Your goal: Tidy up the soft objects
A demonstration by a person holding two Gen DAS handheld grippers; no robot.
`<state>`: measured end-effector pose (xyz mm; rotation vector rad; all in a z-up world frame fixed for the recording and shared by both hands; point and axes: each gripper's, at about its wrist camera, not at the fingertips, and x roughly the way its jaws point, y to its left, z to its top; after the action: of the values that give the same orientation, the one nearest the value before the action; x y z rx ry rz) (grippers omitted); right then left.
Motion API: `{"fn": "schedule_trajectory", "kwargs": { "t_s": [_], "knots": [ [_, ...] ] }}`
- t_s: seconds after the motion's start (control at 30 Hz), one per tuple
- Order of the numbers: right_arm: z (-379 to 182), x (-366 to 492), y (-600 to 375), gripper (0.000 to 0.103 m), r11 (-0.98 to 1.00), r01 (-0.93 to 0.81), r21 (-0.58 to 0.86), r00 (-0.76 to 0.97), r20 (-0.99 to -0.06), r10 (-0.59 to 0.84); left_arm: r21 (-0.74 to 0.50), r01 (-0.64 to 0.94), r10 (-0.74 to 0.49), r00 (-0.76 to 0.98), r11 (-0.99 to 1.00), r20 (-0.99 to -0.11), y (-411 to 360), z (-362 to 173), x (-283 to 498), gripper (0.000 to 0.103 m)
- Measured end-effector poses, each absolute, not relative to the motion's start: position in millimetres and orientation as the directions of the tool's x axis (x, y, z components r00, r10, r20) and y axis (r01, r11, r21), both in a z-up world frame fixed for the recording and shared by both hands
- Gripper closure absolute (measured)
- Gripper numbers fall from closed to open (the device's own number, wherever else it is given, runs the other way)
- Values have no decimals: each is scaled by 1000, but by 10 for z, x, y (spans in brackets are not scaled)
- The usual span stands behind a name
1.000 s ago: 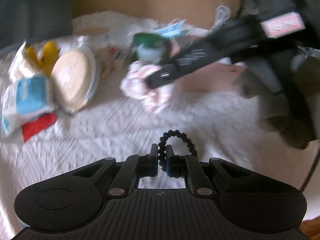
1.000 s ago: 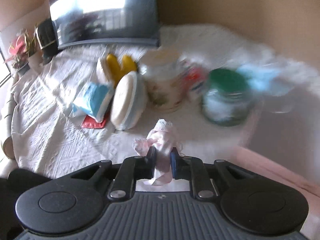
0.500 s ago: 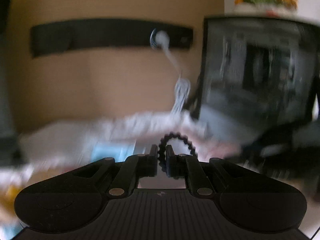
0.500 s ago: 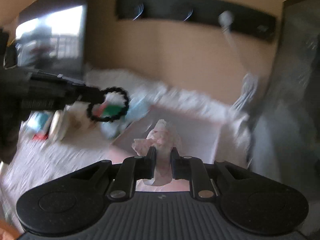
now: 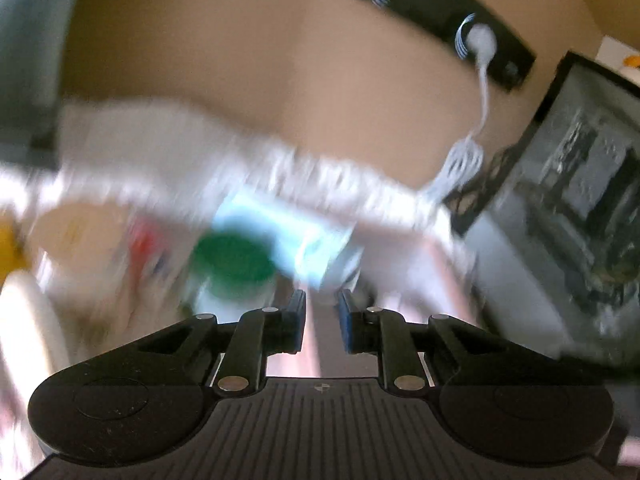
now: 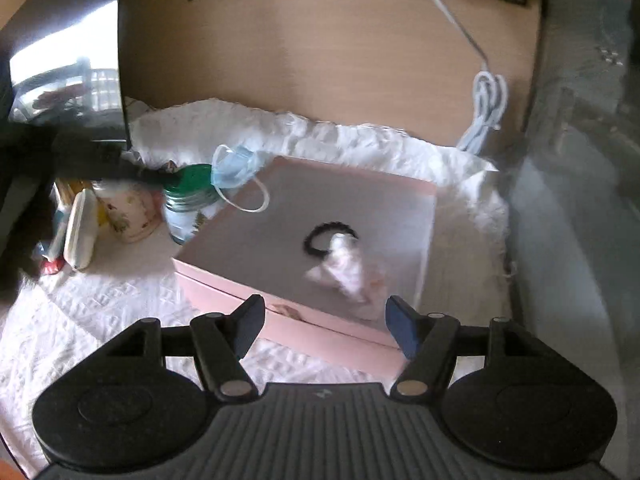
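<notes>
Right wrist view sharp: right gripper [image 6: 324,326] jaws just opened wide, empty; pink-white scrunchie [image 6: 347,268] and black hair tie [image 6: 326,235] lying on pink box [image 6: 256,240], toward its right edge, touching. Left wrist view motion-blurred, box barely readable: left gripper [image 5: 322,320] jaws just parted slightly, nothing between; green-lidded jar [image 5: 232,264] just ahead.
</notes>
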<state>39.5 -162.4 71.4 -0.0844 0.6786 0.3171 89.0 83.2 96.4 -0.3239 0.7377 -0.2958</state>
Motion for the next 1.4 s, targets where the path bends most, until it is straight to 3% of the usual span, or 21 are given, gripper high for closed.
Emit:
{"fn": "schedule_trajectory", "kwargs": {
  "t_s": [0.07, 0.23, 0.37, 0.53, 0.63, 0.67, 0.7, 0.73, 0.8, 0.83, 1.23, 1.4],
  "knots": [
    [807, 491, -1498, 36, 943, -331, 45, 733, -617, 286, -417, 148, -400, 675, 897, -620, 980, 812, 700, 84],
    [1221, 1030, -1036, 36, 913, -393, 105, 708, -600, 374, -308, 70, -268, 691, 949, -671, 1312, 648, 166, 84],
    [1254, 1780, -516, 36, 911, -390, 135, 641, -670, 374, -289, 18, -217, 704, 957, -676, 1640, 654, -67, 84],
    [874, 2526, -318, 36, 940, -203, 274, 490, -803, 340, -301, -76, -140, 760, 951, -635, 2131, 790, -188, 84],
    [708, 2586, -377, 36, 935, -150, 323, 447, -821, 355, -330, -140, -101, 780, 934, -617, 2402, 792, -222, 84],
    [712, 2587, -383, 38, 925, -155, 347, 431, -819, 379, -340, -157, -93, 782, 927, -617, 2457, 769, -207, 84],
    [731, 2561, -401, 53, 918, -169, 359, 416, -818, 396, -347, -173, -87, 780, 922, -620, 2503, 736, -198, 84],
    [772, 2527, -394, 56, 915, -187, 357, 412, -817, 403, -351, -184, -83, 777, 918, -625, 2528, 716, -203, 84],
    [851, 2451, -376, 94, 918, -231, 324, 422, -816, 394, -355, -200, -80, 767, 913, -637, 2557, 669, -173, 84],
    [919, 2399, -393, 97, 907, -256, 333, 420, -807, 415, -354, -199, -81, 764, 914, -640, 2562, 651, -186, 84],
    [1673, 1149, -478, 97, 753, -526, 396, 494, -578, 650, -287, -199, -55, 726, 937, -685, 2279, 587, -96, 84],
    [1370, 677, -368, 97, 723, -583, 371, 442, -602, 665, -275, -235, -14, 737, 932, -676, 2243, 598, -74, 84]
  ]
}}
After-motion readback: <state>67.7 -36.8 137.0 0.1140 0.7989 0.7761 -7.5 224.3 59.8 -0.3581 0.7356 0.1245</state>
